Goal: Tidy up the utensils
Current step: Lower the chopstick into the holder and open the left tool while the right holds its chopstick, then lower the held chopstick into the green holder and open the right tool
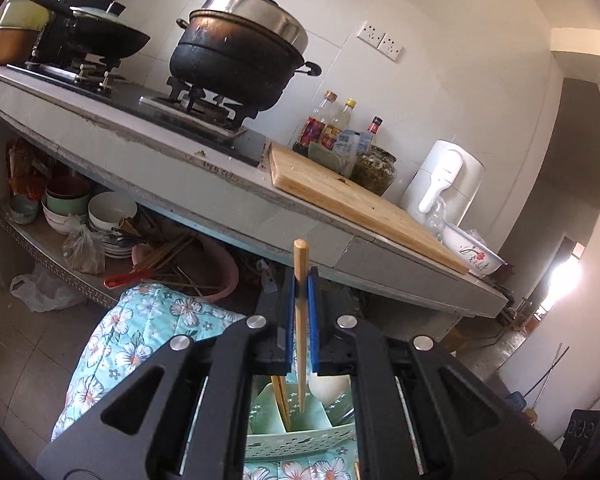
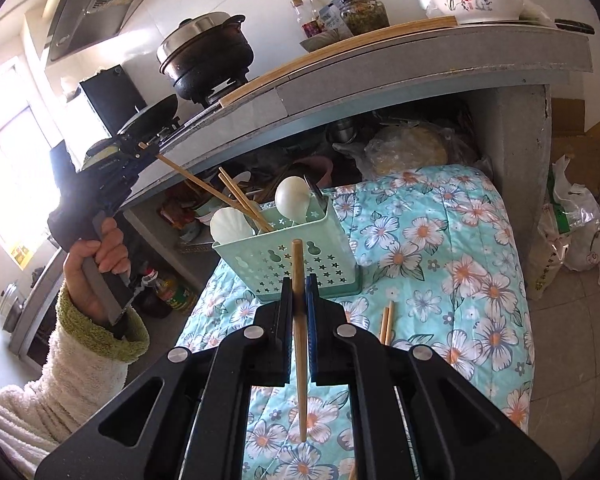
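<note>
In the left wrist view my left gripper [image 1: 302, 280] is shut on a wooden chopstick [image 1: 301, 344] that stands upright between the blue pads. Its lower end hangs over the mint-green utensil holder [image 1: 300, 438]. The right wrist view shows the left gripper [image 2: 142, 147] raised at the left, its chopstick [image 2: 212, 192] slanting down into the holder [image 2: 300, 264]. Two white spoons [image 2: 292, 198] and other chopsticks stand in the holder. Just in front of the holder, my right gripper [image 2: 299, 286] is shut on a second chopstick [image 2: 299, 352]. Two more chopsticks [image 2: 386, 324] lie on the floral cloth [image 2: 440, 260].
A grey counter [image 1: 204, 184] carries a stove with a black pot [image 1: 236, 52], a wok, a cutting board [image 1: 352, 196], bottles, a white kettle [image 1: 444, 180] and a bowl. Bowls and a pink basin fill the shelf beneath. Plastic bags [image 2: 572, 220] lie at the right.
</note>
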The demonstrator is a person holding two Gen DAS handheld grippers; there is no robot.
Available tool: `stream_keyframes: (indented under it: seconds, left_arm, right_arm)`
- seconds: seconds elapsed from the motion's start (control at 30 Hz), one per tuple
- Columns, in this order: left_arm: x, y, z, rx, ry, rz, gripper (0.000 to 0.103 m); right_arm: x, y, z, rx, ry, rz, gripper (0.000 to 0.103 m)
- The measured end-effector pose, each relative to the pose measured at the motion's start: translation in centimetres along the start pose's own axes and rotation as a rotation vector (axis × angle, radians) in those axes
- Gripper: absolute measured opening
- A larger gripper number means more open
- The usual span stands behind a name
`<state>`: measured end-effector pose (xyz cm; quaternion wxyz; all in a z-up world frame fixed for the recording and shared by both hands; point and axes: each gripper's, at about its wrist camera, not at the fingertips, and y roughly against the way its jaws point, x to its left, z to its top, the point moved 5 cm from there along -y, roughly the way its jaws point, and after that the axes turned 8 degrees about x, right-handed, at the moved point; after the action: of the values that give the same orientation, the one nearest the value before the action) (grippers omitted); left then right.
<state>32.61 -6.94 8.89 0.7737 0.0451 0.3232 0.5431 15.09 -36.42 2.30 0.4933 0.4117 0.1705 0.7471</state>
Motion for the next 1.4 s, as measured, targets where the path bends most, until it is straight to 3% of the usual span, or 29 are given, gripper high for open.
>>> stream_keyframes:
  seconds: [0.2, 0.53, 0.9, 1.17, 1.4]
  left_arm:
    - [1.3, -2.3, -3.0, 0.061, 0.019, 0.007, 0.005]
    - [3.4, -3.8, -7.4, 0.206, 0.108, -0.057, 0.006]
    - [3.3, -0.3, -7.5, 0.17, 0.08, -0.072, 0.038]
    - [4.8, 4.0, -9.0, 0.136, 0.059, -0.022, 0.06]
    - [6.6, 6.5, -12.9, 0.183, 0.001, 0.059, 0.069]
  right_arm:
    - [-0.2, -0.6, -0.1, 0.016, -0.003, 0.003, 0.006]
    - [-0.1, -1.0, 0.0, 0.027, -0.002, 0.0, 0.007]
    - [2.4, 0.1, 3.1, -0.036, 0.069, -0.02, 0.007]
    - [7.3, 1.5, 10.2, -0.186, 0.198, -0.04, 0.007]
    - [12.0, 0.1, 16.1, -0.29, 0.301, -0.065, 0.007]
